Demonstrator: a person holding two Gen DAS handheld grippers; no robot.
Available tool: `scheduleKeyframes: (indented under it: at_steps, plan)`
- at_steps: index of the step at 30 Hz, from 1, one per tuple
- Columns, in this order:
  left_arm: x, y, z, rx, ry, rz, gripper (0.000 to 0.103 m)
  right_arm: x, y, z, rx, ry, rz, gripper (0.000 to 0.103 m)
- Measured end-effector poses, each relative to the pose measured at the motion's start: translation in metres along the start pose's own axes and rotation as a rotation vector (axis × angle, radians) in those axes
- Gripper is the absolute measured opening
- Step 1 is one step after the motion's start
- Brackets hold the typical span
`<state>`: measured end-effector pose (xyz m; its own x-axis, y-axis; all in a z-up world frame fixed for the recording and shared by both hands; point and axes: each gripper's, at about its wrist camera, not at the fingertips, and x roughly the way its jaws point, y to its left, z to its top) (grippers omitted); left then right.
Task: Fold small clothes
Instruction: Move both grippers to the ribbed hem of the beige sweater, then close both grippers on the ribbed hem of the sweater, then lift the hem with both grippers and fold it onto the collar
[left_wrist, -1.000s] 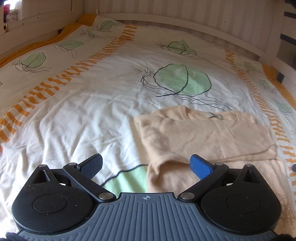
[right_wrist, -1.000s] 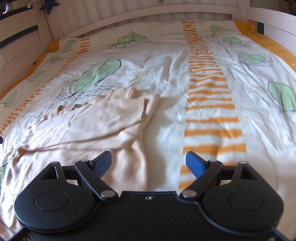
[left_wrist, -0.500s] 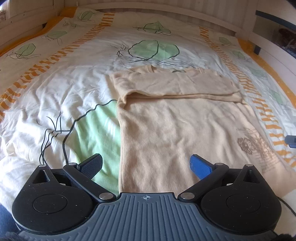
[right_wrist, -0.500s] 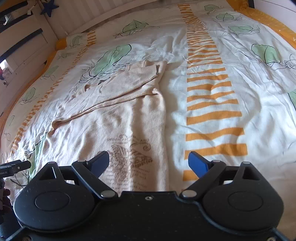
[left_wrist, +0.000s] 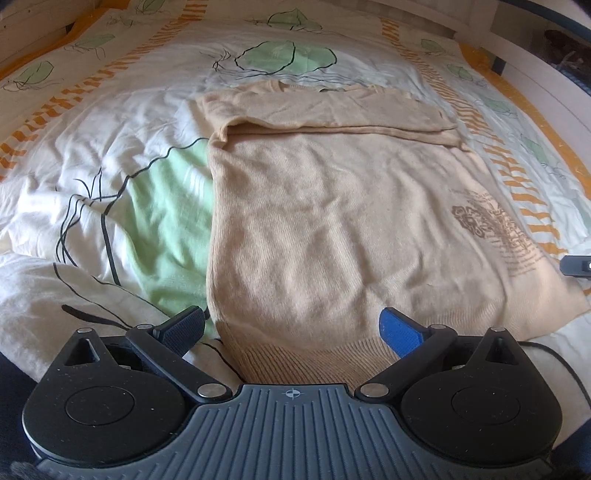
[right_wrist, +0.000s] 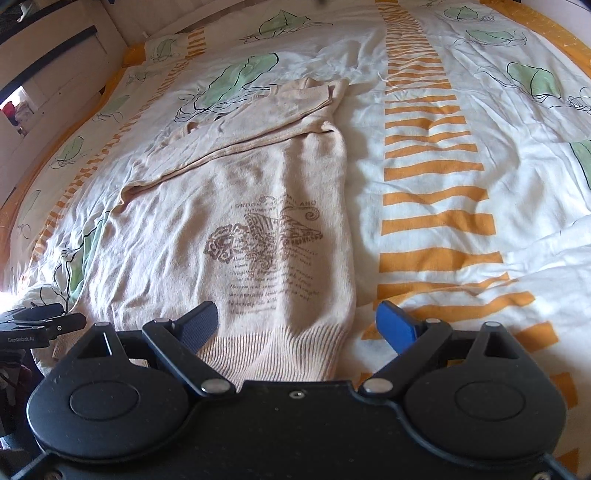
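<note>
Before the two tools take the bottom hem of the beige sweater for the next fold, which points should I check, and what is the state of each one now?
1. Left tool open: ok, its jaws stand wide apart with nothing between them.
2. Right tool open: ok, jaws apart and empty.
3. Sweater lying flat on the duvet: ok, only light wrinkles.
4. Sleeves already folded across the chest: ok, they lie over the top part.
5. Ribbed hem in front of both tools: ok; each tool faces its own corner of it.
6. Tools touching the hem: cannot tell from these views.
</note>
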<state>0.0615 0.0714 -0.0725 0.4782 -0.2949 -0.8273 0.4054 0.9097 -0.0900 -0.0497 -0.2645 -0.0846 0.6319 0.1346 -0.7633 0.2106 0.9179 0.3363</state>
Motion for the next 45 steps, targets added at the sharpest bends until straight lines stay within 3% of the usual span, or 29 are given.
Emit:
scheduleKeyframes:
  at_steps: [4, 9, 13, 18, 20, 22, 24, 26, 28, 29, 33, 37, 45]
  plan:
    - [0.011, 0.007, -0.001, -0.043, 0.059, -0.019, 0.102, 0.005, 0.002, -0.002, -0.008, 0.023, 0.004, 0.094]
    - [0.014, 0.008, -0.002, -0.043, 0.076, -0.031, 0.101, 0.012, 0.003, -0.004, 0.016, 0.072, 0.048, 0.093]
    - [0.015, 0.008, -0.002, -0.047, 0.089, -0.033, 0.101, 0.015, 0.004, -0.007, 0.039, 0.101, 0.067, 0.073]
    - [0.019, 0.009, 0.000, -0.054, 0.119, -0.020, 0.094, 0.014, 0.002, -0.008, 0.042, 0.105, 0.065, 0.066]
    - [0.019, 0.009, 0.000, -0.051, 0.131, -0.012, 0.087, 0.013, 0.002, -0.008, 0.041, 0.104, 0.067, 0.064]
    - [0.020, 0.010, 0.000, -0.053, 0.143, -0.010, 0.067, 0.013, 0.001, -0.008, 0.042, 0.101, 0.066, 0.058]
    - [0.021, 0.012, 0.000, -0.061, 0.153, -0.007, 0.054, 0.013, 0.000, -0.010, 0.049, 0.098, 0.071, 0.052]
    - [0.021, 0.015, 0.001, -0.075, 0.155, -0.013, 0.040, 0.013, -0.001, -0.011, 0.055, 0.096, 0.076, 0.041]
    - [0.020, 0.017, 0.001, -0.091, 0.153, -0.034, 0.010, 0.012, -0.002, -0.011, 0.066, 0.092, 0.085, 0.030]
    - [0.019, 0.017, 0.001, -0.099, 0.145, -0.042, 0.007, 0.012, -0.003, -0.011, 0.072, 0.090, 0.095, 0.021]
    - [0.010, 0.017, 0.003, -0.120, 0.088, -0.068, 0.007, 0.008, -0.005, -0.009, 0.079, 0.065, 0.146, 0.016]
    - [-0.006, 0.027, 0.013, -0.205, 0.009, -0.117, 0.007, 0.001, -0.008, 0.000, 0.118, 0.010, 0.210, 0.016]
    - [-0.024, 0.050, 0.068, -0.304, -0.146, -0.175, 0.007, 0.000, -0.025, 0.055, 0.202, -0.112, 0.291, 0.016]
